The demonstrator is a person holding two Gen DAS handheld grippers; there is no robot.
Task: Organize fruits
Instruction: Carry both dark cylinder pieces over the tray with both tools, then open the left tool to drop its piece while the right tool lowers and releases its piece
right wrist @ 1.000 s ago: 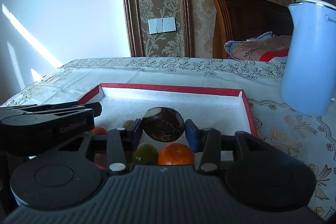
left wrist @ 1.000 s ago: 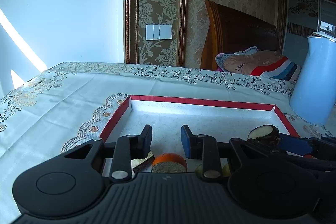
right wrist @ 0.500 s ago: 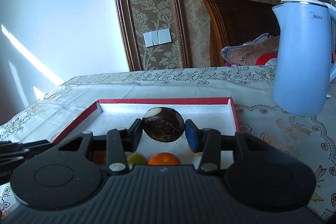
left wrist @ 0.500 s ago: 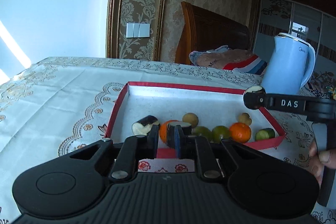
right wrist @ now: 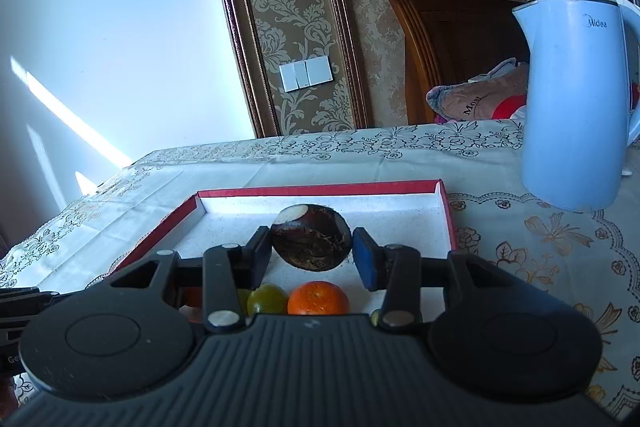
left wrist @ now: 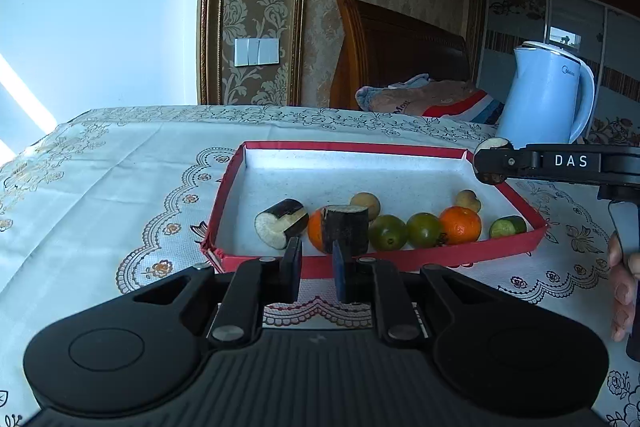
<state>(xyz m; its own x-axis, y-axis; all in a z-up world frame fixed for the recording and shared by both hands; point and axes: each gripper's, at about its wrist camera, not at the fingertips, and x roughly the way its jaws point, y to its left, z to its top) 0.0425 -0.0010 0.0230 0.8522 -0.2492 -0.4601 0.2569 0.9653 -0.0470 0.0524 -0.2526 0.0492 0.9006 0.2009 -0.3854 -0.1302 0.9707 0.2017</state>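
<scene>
Your right gripper (right wrist: 312,254) is clamped on a dark, round fruit (right wrist: 311,242) with a pale cut patch, holding it above the red-rimmed tray (left wrist: 360,147), over the tray's right edge. Your left gripper (left wrist: 316,269) is closed with nothing between its fingers, hanging just in front of the tray's near edge. Inside the tray, along that near edge, a cut dark piece with a white face (left wrist: 280,223) lies toward the left corner, then an upright dark chunk (left wrist: 346,229) against an orange (left wrist: 316,233), two green fruits (left wrist: 406,231), a second orange (left wrist: 460,225) and a small green piece (left wrist: 507,226) at the right corner. A blue kettle (left wrist: 548,95) stands on the tablecloth (left wrist: 100,163) beyond the tray's far right corner.
</scene>
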